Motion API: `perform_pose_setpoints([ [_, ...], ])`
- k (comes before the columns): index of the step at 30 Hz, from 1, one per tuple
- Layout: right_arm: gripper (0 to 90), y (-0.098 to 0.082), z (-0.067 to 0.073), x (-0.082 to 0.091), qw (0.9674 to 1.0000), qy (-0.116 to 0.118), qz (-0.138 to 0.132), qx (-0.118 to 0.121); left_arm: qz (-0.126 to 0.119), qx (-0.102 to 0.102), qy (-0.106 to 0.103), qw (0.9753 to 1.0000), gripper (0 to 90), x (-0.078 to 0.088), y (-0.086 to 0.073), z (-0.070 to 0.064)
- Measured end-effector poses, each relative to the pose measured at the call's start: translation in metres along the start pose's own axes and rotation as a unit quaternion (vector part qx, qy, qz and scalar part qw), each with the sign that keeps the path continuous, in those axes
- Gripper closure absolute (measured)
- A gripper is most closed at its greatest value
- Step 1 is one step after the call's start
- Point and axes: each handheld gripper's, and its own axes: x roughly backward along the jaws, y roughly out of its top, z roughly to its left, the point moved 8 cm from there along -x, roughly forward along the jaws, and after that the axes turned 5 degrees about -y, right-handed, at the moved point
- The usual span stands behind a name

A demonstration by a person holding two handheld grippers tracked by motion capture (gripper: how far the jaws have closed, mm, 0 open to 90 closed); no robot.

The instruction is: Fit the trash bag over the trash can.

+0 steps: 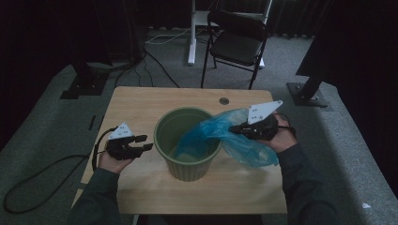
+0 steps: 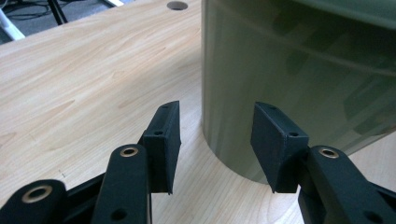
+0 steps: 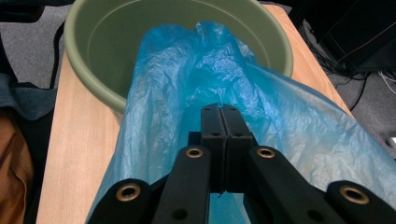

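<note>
A green plastic bin (image 1: pixel 189 171) stands upright in the middle of the wooden table (image 1: pixel 136 103). A thin blue plastic bag (image 1: pixel 246 147) drapes over its right rim, one end hanging inside, the rest trailing outside to the right. My right gripper (image 1: pixel 233 128) is shut on the bag just right of the rim; in the right gripper view its jaws (image 3: pixel 226 112) meet on the blue film (image 3: pixel 187 70) in front of the bin (image 3: pixel 84 70). My left gripper (image 1: pixel 146 143) stands open left of the bin, nothing between its jaws (image 2: pixel 215 140), close to the bin's wall (image 2: pixel 303 70).
A round cable hole (image 1: pixel 224 101) is in the table's far edge. A black folding chair (image 1: pixel 237 40) stands behind the table on grey carpet. Dark stand bases (image 1: pixel 84 84) (image 1: pixel 307 93) sit at the far left and right, with cables on the floor.
</note>
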Motion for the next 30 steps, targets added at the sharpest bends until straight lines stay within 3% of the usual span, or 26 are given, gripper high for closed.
perform_pose_setpoints([
  [10, 89.7, 0.022, -0.006, 0.0, 0.9998, -0.01, -0.012, 0.01, -0.029, -0.022, 0.001, 0.9993, 52.5, 0.019, 0.028, -0.005],
  [15, 89.7, 0.034, -0.009, 0.002, 0.9996, -0.015, -0.018, 0.018, -0.042, -0.026, -0.012, 0.9987, 52.2, 0.029, 0.04, -0.008],
  [21, 89.7, 0.048, -0.012, 0.001, 0.9993, -0.019, -0.014, 0.028, -0.048, -0.041, -0.026, 0.9977, 51.3, 0.035, 0.057, -0.015],
  [23, 89.8, 0.061, -0.014, 0.003, 0.9989, -0.023, -0.02, 0.035, -0.054, -0.042, -0.029, 0.9972, 51.3, 0.036, 0.061, -0.016],
  [30, 89.8, 0.083, -0.013, 0.006, 0.9976, -0.034, -0.036, 0.049, -0.058, -0.053, -0.042, 0.996, 51.3, 0.033, 0.073, -0.024],
])
